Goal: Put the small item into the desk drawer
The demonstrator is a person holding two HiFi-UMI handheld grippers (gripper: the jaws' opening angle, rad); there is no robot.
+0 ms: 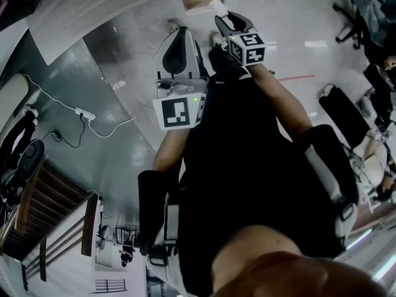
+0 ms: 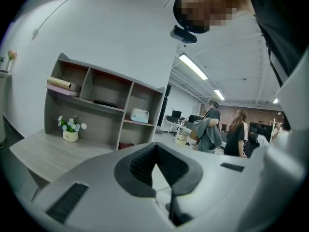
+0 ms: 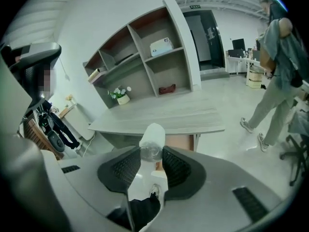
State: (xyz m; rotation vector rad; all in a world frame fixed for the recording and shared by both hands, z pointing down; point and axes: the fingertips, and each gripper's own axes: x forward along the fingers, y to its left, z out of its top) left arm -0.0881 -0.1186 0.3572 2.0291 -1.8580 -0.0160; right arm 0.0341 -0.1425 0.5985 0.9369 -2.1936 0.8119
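My right gripper (image 3: 152, 154) is shut on a small white and clear item (image 3: 152, 138) that sticks out past its pads. In the head view that item (image 1: 218, 7) shows at the tip of the right gripper (image 1: 223, 17), held out in front of my body. Beyond it stands a grey desk (image 3: 164, 117) with a brown panel (image 3: 181, 142) under its top; whether that is the drawer I cannot tell. My left gripper (image 2: 155, 149) is shut with nothing in it, its tips touching. In the head view the left gripper (image 1: 181, 33) is raised beside the right one.
A shelf unit (image 3: 145, 57) with a flower pot (image 2: 70, 128) stands on the desk. A person (image 3: 275, 71) walks at the right of the desk, and other people (image 2: 227, 132) stand further back. On the floor lie a power strip and cable (image 1: 83, 113).
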